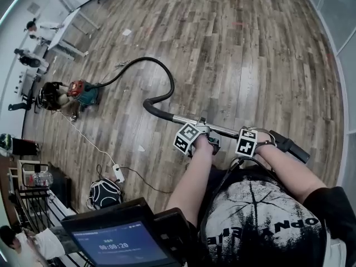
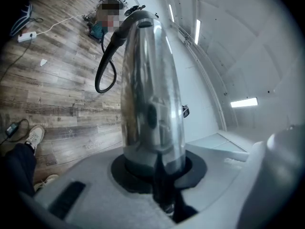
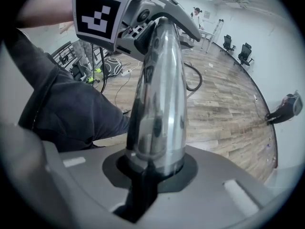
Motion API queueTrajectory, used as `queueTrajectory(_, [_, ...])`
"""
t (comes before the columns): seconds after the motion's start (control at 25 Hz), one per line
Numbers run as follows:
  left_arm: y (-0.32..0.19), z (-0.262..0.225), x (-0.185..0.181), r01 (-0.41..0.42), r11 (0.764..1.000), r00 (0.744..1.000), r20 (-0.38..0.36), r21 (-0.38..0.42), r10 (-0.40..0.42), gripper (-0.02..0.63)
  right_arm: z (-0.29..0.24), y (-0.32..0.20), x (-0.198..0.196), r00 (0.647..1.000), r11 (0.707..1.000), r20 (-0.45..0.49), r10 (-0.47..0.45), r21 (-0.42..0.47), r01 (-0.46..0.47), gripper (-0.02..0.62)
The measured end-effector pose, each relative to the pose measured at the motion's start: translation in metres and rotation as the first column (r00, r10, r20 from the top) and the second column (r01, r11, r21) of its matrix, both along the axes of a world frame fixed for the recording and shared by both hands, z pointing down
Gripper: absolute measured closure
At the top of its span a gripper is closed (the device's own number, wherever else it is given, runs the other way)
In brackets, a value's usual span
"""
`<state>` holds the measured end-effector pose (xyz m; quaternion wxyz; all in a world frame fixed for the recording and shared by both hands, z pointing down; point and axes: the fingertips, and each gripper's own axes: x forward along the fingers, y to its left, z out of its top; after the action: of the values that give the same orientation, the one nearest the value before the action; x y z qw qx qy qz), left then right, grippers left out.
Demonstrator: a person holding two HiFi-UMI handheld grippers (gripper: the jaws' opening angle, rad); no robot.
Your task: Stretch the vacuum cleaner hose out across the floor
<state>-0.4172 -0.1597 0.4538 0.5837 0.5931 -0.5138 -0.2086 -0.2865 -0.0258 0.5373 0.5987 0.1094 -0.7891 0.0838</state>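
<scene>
Head view: the person's left gripper and right gripper sit close together on the chrome wand, which lies level above the wooden floor. The wand's black handle end sticks out past the right gripper. From the wand's other end the black vacuum cleaner hose bends up in an arch over the middle of the floor and runs down to the teal and red vacuum cleaner, which stands near the floor's left edge. A white power strip lies nearer the floor's bottom edge.

Left gripper view shows the jaws drawn in to a narrow gap and clamped on the wand, with the hose looping beyond it. A white shoe stands on the boards at the left.

Right gripper view shows the same: jaws narrow and pressed on the wand, the left gripper's marker cube just ahead on it.
</scene>
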Motion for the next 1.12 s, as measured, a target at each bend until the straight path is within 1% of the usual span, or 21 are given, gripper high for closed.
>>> queueTrajectory(0.32, [0.028, 0.007, 0.008, 0.010, 1.000, 1.000, 0.017, -0.016, -0.010, 0.545, 0.007, 0.027, 0.007, 1.000, 1.000, 0.024, -0.015, -0.018, 0.016, 0.525])
queueTrajectory(0.56, [0.046, 0.015, -0.004, -0.007, 1.000, 1.000, -0.003, -0.017, 0.007, 0.544, 0.012, 0.049, -0.005, 1.000, 1.000, 0.005, 0.000, -0.030, 0.000, 0.524])
queueTrajectory(0.68, [0.057, 0.015, -0.010, -0.025, 1.000, 0.999, -0.023, -0.010, 0.025, 0.544, 0.011, 0.060, -0.012, 1.000, 1.000, -0.012, 0.011, -0.018, -0.011, 0.524])
queueTrajectory(0.88, [0.086, 0.014, -0.022, -0.055, 0.998, 0.997, -0.062, -0.001, 0.055, 0.543, 0.008, 0.092, -0.025, 0.998, 0.999, -0.043, 0.036, -0.018, -0.037, 0.523])
queueTrajectory(1.04, [0.122, 0.036, -0.035, -0.070, 0.997, 0.990, -0.123, -0.016, 0.068, 0.543, 0.019, 0.130, -0.036, 0.995, 0.999, -0.094, 0.030, -0.039, -0.033, 0.523])
queueTrajectory(1.12, [0.138, 0.047, -0.036, -0.076, 0.997, 0.987, -0.147, -0.028, 0.071, 0.543, 0.025, 0.146, -0.036, 0.993, 0.998, -0.116, 0.034, -0.046, -0.039, 0.523])
